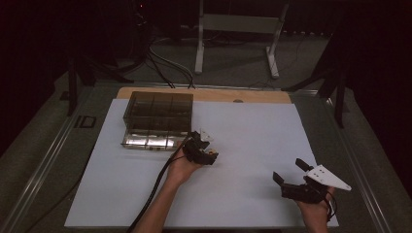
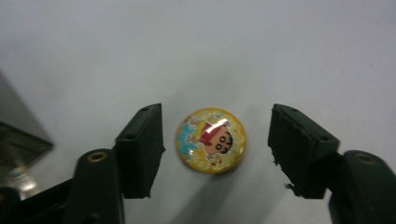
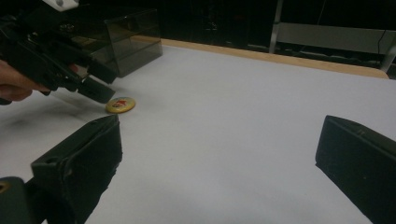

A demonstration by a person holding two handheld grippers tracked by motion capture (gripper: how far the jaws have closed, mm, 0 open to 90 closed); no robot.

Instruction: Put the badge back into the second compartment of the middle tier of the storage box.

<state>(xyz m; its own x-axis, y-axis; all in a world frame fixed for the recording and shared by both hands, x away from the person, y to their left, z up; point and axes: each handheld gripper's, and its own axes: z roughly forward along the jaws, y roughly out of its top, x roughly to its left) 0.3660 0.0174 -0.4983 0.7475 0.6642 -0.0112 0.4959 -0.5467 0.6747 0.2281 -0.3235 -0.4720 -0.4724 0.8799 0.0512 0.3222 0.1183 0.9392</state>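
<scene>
We see left gripper agape astride cartoon badge — untouched; right gripper agape — over white sheet.

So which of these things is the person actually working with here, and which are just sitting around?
In use, as far as I can judge:
- round cartoon badge, lying between the open jaws
- left gripper, poised over it
- smoky compartment box, close beside, perhaps where the badge goes

Just there:
- right gripper, open, idle, apart
- white board
- metal stand and cables behind
</scene>
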